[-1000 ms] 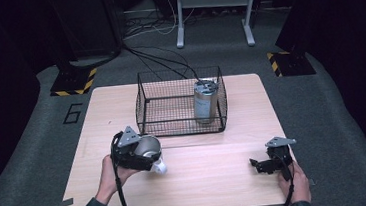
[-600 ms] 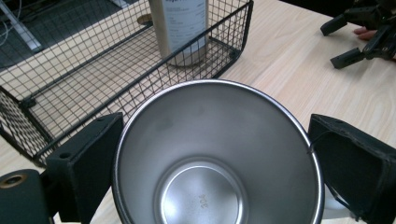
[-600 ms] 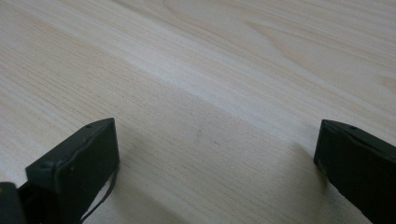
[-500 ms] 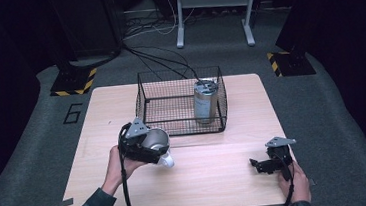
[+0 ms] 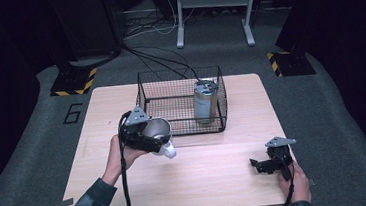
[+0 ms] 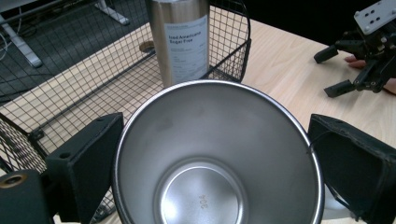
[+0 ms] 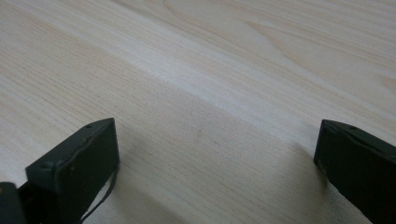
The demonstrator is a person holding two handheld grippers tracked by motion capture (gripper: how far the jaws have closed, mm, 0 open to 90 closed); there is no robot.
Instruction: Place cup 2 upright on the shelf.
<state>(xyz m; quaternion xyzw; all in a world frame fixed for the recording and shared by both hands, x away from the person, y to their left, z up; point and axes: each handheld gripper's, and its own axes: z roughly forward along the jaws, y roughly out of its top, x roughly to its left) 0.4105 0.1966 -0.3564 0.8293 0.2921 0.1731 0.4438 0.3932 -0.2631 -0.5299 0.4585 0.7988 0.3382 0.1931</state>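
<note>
Dark floor and trailing cables are surrounding a pale wooden table (image 5: pixel 218 180), where a wire basket (image 5: pixel 170 91) is standing toward the far edge with a tall steel can (image 5: pixel 205 101) upright inside it. Near the basket's front left corner, the left gripper (image 5: pixel 160 144) is holding a steel cup (image 5: pixel 155 129) clear of the tabletop, tilted so its open mouth is facing the camera riding on that gripper. In the left gripper view the cup (image 6: pixel 217 154) is sitting between the two black jaws, each pressing on its outer wall just below the rim. It is looking light, rigid and smooth (so likely slippery); gripping across the wall seems sensible. The right gripper (image 5: pixel 269 164) is resting on the table's near right part, jaws spread wide and holding nothing.
</note>
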